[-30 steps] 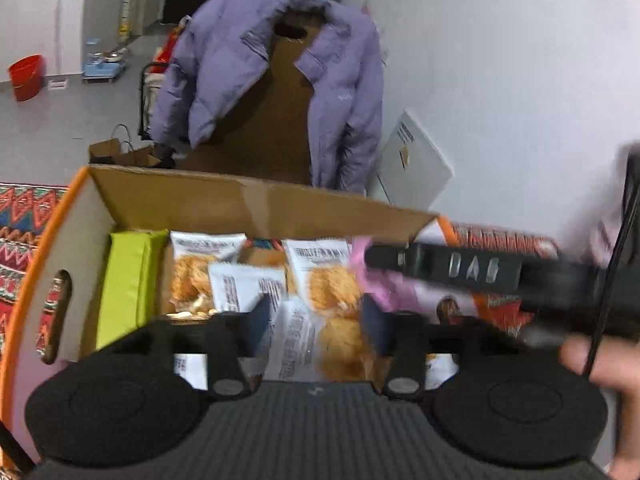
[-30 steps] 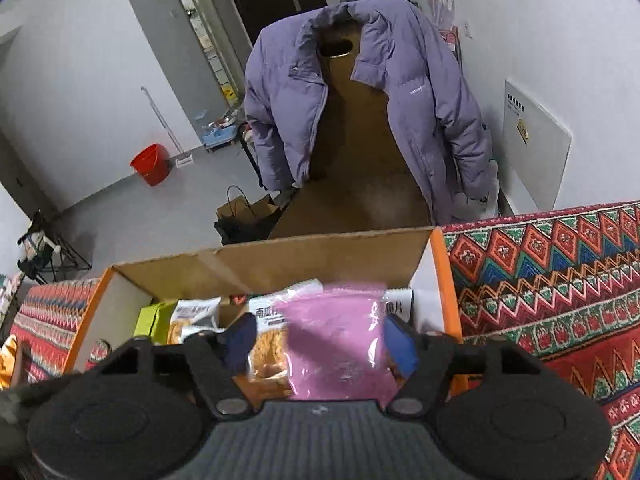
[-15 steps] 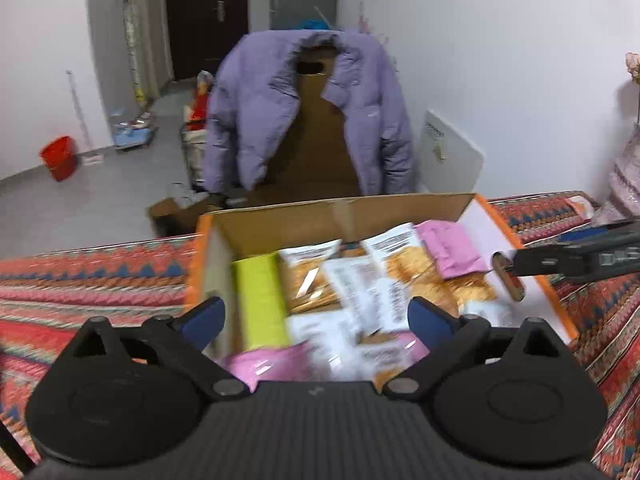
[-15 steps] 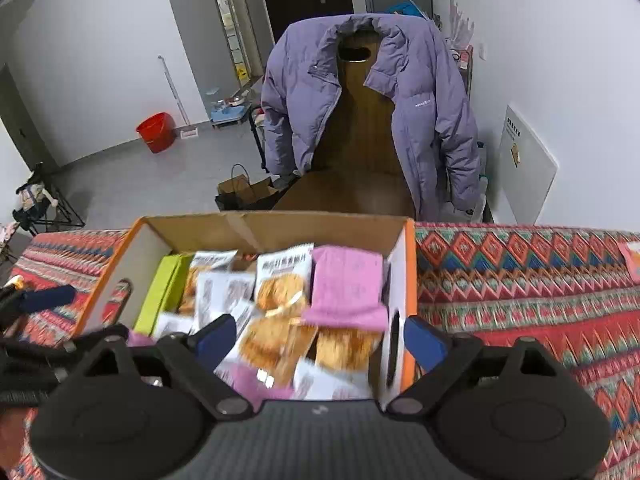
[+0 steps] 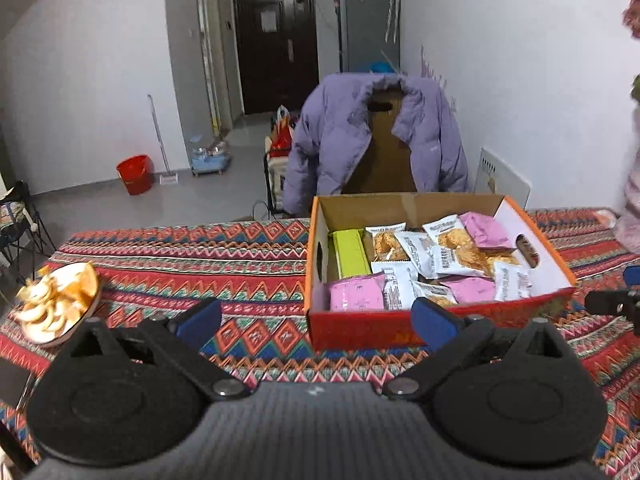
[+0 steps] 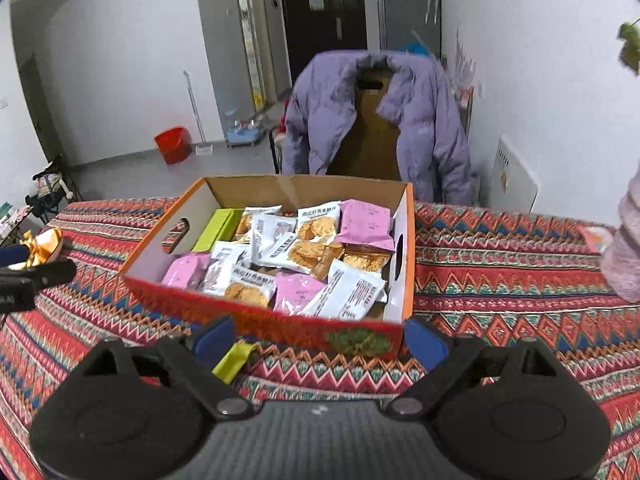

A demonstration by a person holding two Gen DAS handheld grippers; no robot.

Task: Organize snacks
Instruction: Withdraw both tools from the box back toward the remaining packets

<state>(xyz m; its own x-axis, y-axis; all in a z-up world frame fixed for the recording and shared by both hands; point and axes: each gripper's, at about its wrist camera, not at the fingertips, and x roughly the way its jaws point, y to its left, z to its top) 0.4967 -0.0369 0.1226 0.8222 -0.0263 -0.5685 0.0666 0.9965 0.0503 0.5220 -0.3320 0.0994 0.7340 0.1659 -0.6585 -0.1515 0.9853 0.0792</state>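
Observation:
An orange cardboard box (image 5: 436, 326) stands on the patterned table; it also shows in the right wrist view (image 6: 264, 326). It holds several snack packs: pink packs (image 5: 357, 293) (image 6: 366, 222), white cracker packs (image 5: 448, 236) (image 6: 316, 220) and a green box (image 5: 350, 251) (image 6: 218, 230). A green snack (image 6: 234, 358) lies on the cloth in front of the box. My left gripper (image 5: 316, 318) is open and empty, in front of the box's near left corner. My right gripper (image 6: 318, 338) is open and empty, just in front of the box's near wall.
A plate of orange peel (image 5: 56, 300) sits at the table's left edge. A chair with a purple jacket (image 5: 376, 136) stands behind the table. A pink fuzzy thing (image 6: 624, 252) is at the right. A red bucket (image 5: 135, 173) is on the floor.
Both grippers have opened, let their snack packs drop into the box, and pulled back from above the box to in front of it.

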